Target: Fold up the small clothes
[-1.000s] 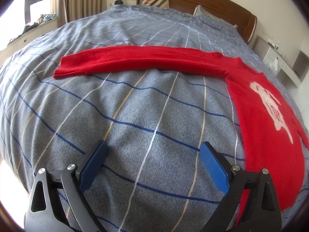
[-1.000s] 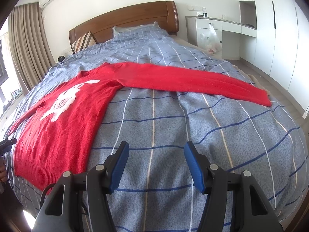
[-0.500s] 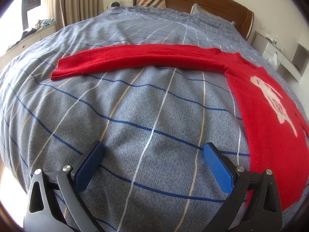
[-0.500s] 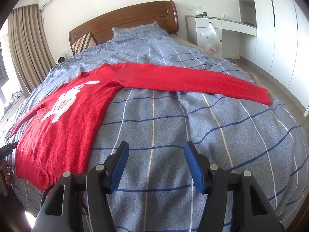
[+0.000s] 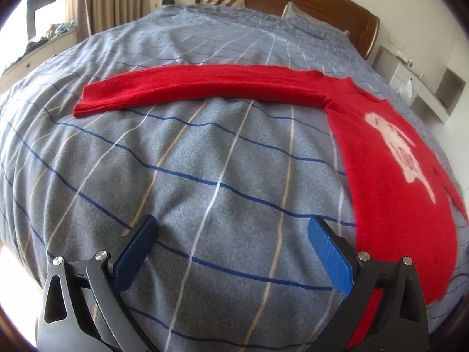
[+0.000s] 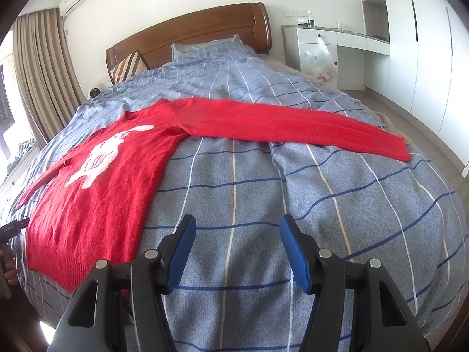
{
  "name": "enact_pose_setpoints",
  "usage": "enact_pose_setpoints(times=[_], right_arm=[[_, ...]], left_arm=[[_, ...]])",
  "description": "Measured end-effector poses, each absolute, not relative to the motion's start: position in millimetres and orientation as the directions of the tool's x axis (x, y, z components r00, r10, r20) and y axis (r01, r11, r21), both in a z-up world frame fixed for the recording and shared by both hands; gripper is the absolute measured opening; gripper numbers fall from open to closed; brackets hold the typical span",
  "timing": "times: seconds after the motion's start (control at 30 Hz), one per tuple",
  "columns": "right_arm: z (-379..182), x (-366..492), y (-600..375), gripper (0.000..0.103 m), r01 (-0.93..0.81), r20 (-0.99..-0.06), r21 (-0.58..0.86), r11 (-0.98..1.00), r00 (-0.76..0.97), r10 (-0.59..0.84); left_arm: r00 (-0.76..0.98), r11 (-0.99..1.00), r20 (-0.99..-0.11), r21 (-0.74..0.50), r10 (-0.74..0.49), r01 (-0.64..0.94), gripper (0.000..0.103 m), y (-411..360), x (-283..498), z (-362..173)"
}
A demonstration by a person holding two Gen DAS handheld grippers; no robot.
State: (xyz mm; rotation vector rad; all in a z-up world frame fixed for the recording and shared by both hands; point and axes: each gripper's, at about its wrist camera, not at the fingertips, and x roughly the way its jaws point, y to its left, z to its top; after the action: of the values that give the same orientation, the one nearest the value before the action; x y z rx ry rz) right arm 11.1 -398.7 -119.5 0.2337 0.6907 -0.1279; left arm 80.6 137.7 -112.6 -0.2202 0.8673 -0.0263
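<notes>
A red sweater [image 5: 390,170] with a white figure on its front lies flat on the bed, both sleeves spread out sideways. In the left wrist view one sleeve [image 5: 190,88] runs left ahead of my left gripper [image 5: 231,228], which is open and empty above bare bedspread, left of the sweater's body. In the right wrist view the sweater's body [image 6: 96,187] is at the left and the other sleeve [image 6: 293,123] runs right. My right gripper [image 6: 237,226] is open and empty over the bedspread, right of the sweater's hem.
The bed has a grey-blue checked bedspread [image 6: 337,211], pillows [image 6: 129,67] and a wooden headboard [image 6: 190,35]. A white desk with a plastic bag [image 6: 322,61] and wardrobes stand to the right. Curtains [image 5: 111,0] and a window sill are at the left.
The left gripper has moved forward and turned slightly, so the sleeve sits lower and nearer in its view. The right gripper has barely moved. The sweater has not moved.
</notes>
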Motion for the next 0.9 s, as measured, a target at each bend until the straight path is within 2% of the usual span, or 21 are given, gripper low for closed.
enact_pose_setpoints(times=[0.1, 0.2, 0.27, 0.33, 0.4, 0.47, 0.53, 0.57, 0.63, 0.67, 0.7, 0.73, 0.77, 0.9], right_arm=[[-106, -6, -383, 0.059, 0.136, -0.659, 0.197, 0.971, 0.752, 0.028], [-104, -21, -354, 0.059, 0.009, -0.678, 0.277, 0.961, 0.710, 0.189], [-112, -22, -336, 0.059, -0.044, -0.694, 0.336, 0.941, 0.664, 0.279], [-123, -18, -322, 0.059, -0.074, -0.705, 0.380, 0.922, 0.621, 0.341], [-134, -12, -316, 0.059, -0.067, -0.721, 0.380, 0.923, 0.604, 0.340], [-146, -7, -318, 0.059, -0.047, -0.727, 0.419, 0.907, 0.581, 0.366], [-157, -2, -320, 0.058, -0.033, -0.722, 0.479, 0.877, 0.554, 0.415], [-161, 1, -319, 0.056, -0.035, -0.718, 0.498, 0.867, 0.544, 0.434], [-165, 6, -317, 0.049, -0.041, -0.708, 0.519, 0.854, 0.539, 0.456], [-165, 9, -317, 0.046, -0.041, -0.703, 0.526, 0.849, 0.541, 0.462], [-166, 12, -316, 0.035, -0.039, -0.697, 0.534, 0.844, 0.544, 0.466], [-167, 15, -315, 0.011, -0.038, -0.701, 0.533, 0.845, 0.539, 0.467], [-168, 19, -312, 0.004, -0.037, -0.719, 0.512, 0.858, 0.528, 0.452], [-158, 13, -307, 0.004, -0.047, -0.771, 0.419, 0.907, 0.509, 0.383]], left_arm=[[0.638, 0.944, -0.717, -0.327, -0.282, 0.049, 0.102, 123, 55, -100], [0.585, 0.918, -0.715, -0.364, -0.383, 0.156, 0.101, 96, 36, -102], [0.540, 0.915, -0.740, -0.351, -0.402, 0.200, 0.099, 77, 32, -111], [0.512, 0.927, -0.773, -0.311, -0.375, 0.209, 0.088, 63, 32, -120], [0.511, 0.939, -0.787, -0.276, -0.344, 0.206, 0.085, 59, 32, -123], [0.509, 0.936, -0.785, -0.291, -0.352, 0.199, 0.081, 60, 32, -123], [0.497, 0.930, -0.787, -0.307, -0.367, 0.201, 0.072, 61, 31, -125], [0.493, 0.931, -0.789, -0.301, -0.365, 0.207, 0.063, 60, 30, -125], [0.488, 0.929, -0.791, -0.302, -0.370, 0.215, 0.050, 58, 29, -126], [0.484, 0.924, -0.787, -0.314, -0.381, 0.217, 0.035, 59, 29, -127], [0.476, 0.916, -0.783, -0.334, -0.401, 0.221, 0.010, 59, 29, -128], [0.464, 0.907, -0.780, -0.356, -0.421, 0.225, 0.005, 59, 30, -129], [0.463, 0.907, -0.780, -0.359, -0.421, 0.220, 0.005, 59, 30, -128], [0.447, 0.907, -0.791, -0.339, -0.418, 0.248, 0.003, 59, 18, -120]])
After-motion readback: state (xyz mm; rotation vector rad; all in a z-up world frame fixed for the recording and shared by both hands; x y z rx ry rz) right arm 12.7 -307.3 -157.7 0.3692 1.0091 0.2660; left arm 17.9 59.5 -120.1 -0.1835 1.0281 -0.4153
